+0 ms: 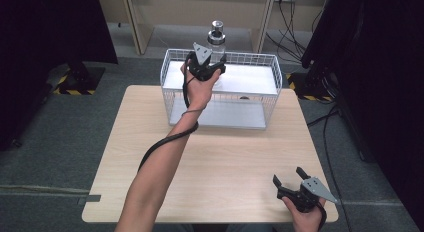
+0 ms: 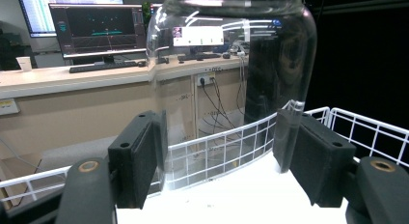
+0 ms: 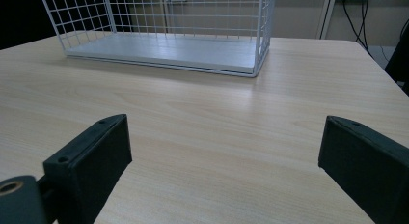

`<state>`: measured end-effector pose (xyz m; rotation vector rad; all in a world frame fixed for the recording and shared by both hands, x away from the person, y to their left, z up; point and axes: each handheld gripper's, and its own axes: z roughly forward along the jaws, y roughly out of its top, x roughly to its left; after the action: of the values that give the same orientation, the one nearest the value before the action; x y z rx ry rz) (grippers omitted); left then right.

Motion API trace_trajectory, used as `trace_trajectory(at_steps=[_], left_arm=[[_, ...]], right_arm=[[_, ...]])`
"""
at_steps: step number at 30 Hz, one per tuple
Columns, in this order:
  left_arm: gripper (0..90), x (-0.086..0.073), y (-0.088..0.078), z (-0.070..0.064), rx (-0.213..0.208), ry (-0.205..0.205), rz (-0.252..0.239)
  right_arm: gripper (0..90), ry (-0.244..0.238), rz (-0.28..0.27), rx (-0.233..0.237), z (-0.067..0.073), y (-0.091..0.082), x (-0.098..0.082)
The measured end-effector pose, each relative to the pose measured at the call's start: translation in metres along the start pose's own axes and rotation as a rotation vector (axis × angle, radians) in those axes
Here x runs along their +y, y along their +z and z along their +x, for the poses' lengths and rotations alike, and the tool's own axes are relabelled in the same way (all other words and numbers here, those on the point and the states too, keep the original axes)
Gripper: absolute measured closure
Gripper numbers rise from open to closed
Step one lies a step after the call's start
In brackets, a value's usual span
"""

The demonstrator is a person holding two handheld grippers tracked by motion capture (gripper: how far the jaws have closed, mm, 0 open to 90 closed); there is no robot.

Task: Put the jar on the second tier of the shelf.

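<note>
High view: fixed above the near edge of the table, facing forward and down, far enough to take in the whole top and the wire basket at its far side; left gripper view: rides low between its own fingers, very close to a clear jar, looking over the basket rim toward desks and monitors; right gripper view: low over the table, facing the basket from well back; all three share the basket.

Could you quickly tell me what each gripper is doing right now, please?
Left gripper: closed on the clear glass jar, held over the wire basket.
Right gripper: open, holding nothing, above the table.
</note>
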<state>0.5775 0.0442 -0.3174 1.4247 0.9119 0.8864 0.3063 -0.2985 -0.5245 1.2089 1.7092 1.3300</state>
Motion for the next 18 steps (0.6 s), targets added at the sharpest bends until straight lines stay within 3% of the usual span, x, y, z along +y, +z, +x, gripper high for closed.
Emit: trace_trajectory(at_steps=[7,18], left_arm=[[31.9,-0.0045,0.0073,-0.0012,-0.002,0.009,0.021],[31.7,-0.007,0.0097,0.0017,-0.007,-0.012,0.021]], right_arm=[[4.7,-0.005,0.0,0.002,0.0002,0.0002,0.0],[4.7,-0.011,0.002,0.003,0.0008,0.0003,0.0001]])
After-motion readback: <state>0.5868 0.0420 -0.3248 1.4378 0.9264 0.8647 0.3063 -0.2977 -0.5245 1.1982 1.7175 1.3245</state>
